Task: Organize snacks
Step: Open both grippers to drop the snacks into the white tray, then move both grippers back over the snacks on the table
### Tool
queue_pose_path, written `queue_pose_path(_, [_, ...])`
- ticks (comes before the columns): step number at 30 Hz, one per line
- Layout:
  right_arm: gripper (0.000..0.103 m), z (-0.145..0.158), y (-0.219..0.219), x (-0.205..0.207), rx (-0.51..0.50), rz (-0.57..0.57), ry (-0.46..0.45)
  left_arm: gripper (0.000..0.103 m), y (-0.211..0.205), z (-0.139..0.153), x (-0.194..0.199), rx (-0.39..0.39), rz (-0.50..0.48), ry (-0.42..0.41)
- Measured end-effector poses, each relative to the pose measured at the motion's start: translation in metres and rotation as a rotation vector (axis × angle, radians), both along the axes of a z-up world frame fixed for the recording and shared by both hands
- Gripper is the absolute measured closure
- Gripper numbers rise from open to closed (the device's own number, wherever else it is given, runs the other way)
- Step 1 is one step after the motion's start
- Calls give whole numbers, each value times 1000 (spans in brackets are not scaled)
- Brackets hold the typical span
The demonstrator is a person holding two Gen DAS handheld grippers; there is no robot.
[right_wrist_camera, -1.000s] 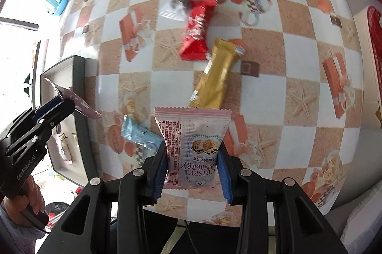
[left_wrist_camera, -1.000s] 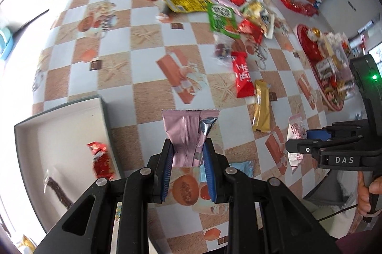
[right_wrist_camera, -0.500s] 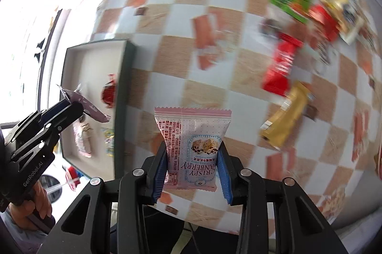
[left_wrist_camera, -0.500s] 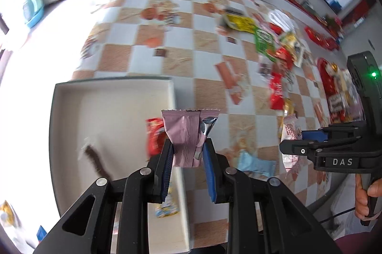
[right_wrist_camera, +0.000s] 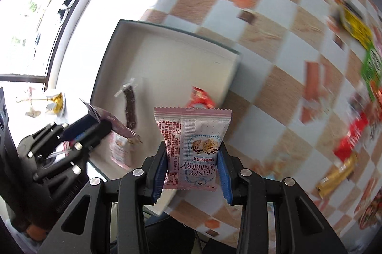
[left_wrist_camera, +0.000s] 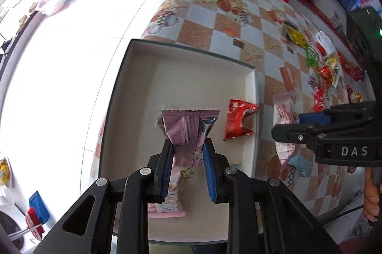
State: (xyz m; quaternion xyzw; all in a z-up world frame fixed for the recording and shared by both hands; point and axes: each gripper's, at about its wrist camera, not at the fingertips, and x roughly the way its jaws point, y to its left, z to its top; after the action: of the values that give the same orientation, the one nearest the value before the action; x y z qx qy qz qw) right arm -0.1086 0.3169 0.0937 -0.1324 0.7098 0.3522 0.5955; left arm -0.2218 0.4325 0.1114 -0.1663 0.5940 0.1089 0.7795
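Note:
My left gripper [left_wrist_camera: 187, 156] is shut on a mauve snack packet [left_wrist_camera: 188, 129] and holds it above the white tray [left_wrist_camera: 191, 55]. In the tray lie a red packet [left_wrist_camera: 237, 120] and a pink packet [left_wrist_camera: 172, 196]. My right gripper [right_wrist_camera: 192, 165] is shut on a pink Crispy Cranberry packet [right_wrist_camera: 193, 144], held above the tray's [right_wrist_camera: 172, 31] near right corner. The right wrist view also shows a dark brown stick snack [right_wrist_camera: 130, 105] in the tray and the left gripper [right_wrist_camera: 94, 125] with its mauve packet. The right gripper [left_wrist_camera: 289, 128] shows at the right of the left wrist view.
The tray sits at the left end of a checkered tablecloth [left_wrist_camera: 229, 22]. Several loose snacks [left_wrist_camera: 317, 62] lie spread at the far right of the table. A light blue packet [left_wrist_camera: 299, 162] lies on the cloth beside the tray. A gold bar [right_wrist_camera: 339, 175] lies at the right.
Both grippers have swung left from the snack pile to the tray, each keeping its packet. The left gripper now hangs over the tray's inside.

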Motion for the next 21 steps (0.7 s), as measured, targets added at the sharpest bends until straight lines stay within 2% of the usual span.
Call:
queue_pose_path(5, [63, -13, 30, -10, -18, 60, 13, 76, 5, -14, -10, -18, 21, 33])
queue_pose_path(10, [62, -25, 41, -14, -45, 73, 24, 75, 2, -23, -17, -30, 10, 60])
queue_pose_path(12, [58, -27, 40, -13, -48, 65, 35, 68, 0, -25, -17, -31, -2, 69])
queue_pose_path(14, [58, -28, 36, -11, -53, 55, 41, 43, -3, -24, -16, -16, -8, 73])
queue_pose_path(17, [57, -27, 26, -6, -61, 32, 48, 33, -9, -18, -14, 4, -26, 55])
queue_pose_path(18, [40, -26, 21, -4, -64, 21, 48, 31, -11, -16, -13, 7, -28, 51])
queue_pose_path(19, [28, -25, 16, -2, -66, 8, 45, 29, -12, -14, -11, 5, -29, 45])
queue_pose_path(20, [11, -23, 9, 1, -64, -10, 35, 26, -13, -11, -9, -4, -26, 32])
queue_pose_path(21, [9, -20, 1, 3, -61, -30, 22, 25, -14, -7, -6, -10, -20, 18])
